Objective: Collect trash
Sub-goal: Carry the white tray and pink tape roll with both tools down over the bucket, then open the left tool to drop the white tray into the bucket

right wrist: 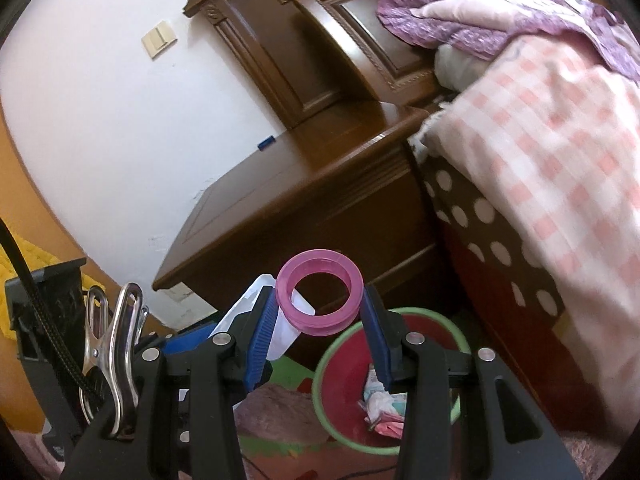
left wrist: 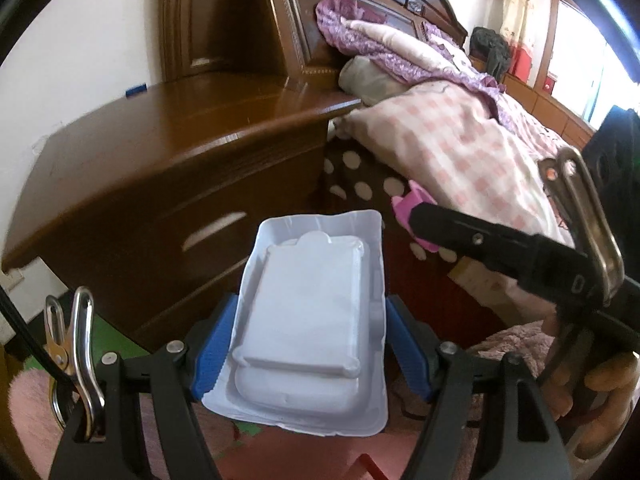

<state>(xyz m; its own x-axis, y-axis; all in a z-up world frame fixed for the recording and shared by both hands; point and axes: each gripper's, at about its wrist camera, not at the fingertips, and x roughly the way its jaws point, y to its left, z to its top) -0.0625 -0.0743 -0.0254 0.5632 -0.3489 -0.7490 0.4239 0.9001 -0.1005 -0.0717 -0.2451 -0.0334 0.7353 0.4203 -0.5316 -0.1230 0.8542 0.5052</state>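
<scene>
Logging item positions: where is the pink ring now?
In the right wrist view, the pink ring is pinched in the right gripper, above the bin beside the nightstand.

The tray [left wrist: 312, 320] is clamped between the fingers of the left gripper [left wrist: 310, 340], at 6 o'clock in the left wrist view. The nightstand [left wrist: 160, 168] is located behind it at 10 o'clock, with the bed [left wrist: 460, 152] at 2 o'clock. The right gripper [left wrist: 416, 220] is positioned at 3 o'clock. In the right wrist view, the ring [right wrist: 320, 292] is held between the fingers. The bin [right wrist: 332, 400] is located below, at 5 o'clock, with crumpled trash [right wrist: 380, 404] inside it.
</scene>
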